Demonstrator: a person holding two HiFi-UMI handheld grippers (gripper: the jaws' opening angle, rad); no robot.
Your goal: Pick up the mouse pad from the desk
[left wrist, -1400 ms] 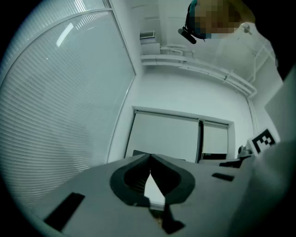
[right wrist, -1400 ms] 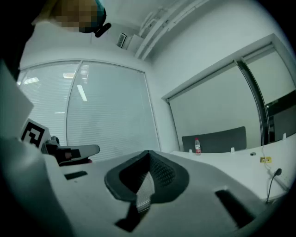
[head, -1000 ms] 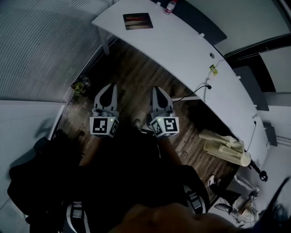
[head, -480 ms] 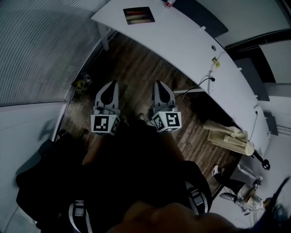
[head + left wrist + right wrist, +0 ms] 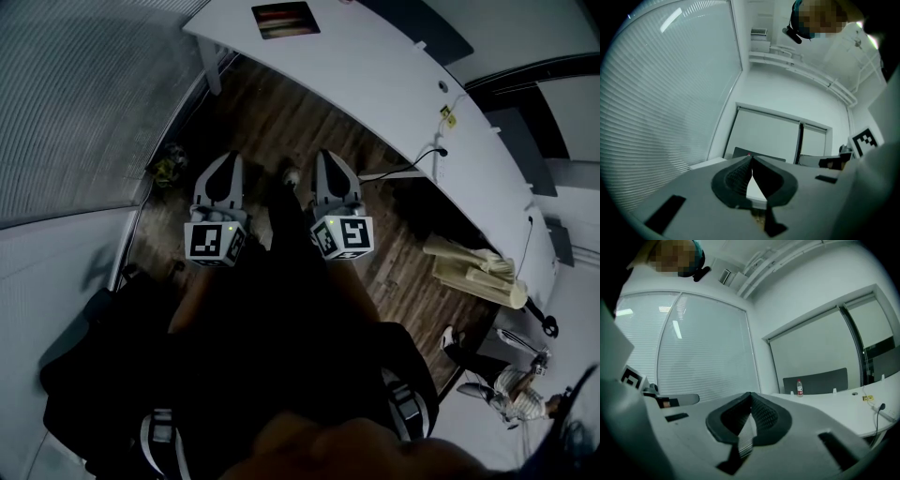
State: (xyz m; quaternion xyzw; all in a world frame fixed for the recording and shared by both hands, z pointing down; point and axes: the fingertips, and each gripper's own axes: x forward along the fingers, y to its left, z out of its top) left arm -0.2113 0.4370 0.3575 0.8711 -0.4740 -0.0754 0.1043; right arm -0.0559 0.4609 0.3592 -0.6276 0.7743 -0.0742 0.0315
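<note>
Head view puts the mouse pad [image 5: 285,20] at the top of the frame, untouched on the desk [image 5: 375,75], while your left gripper [image 5: 228,161] and right gripper [image 5: 328,157] sit mid-frame well short of it, jaws pressed together and empty, so the whole pickup is yet to do.

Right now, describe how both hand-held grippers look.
The left hand-held gripper and right hand-held gripper match: pale grey tapered shells, black ribbed pads, and a rear white cube with black square markers and a green light.
</note>
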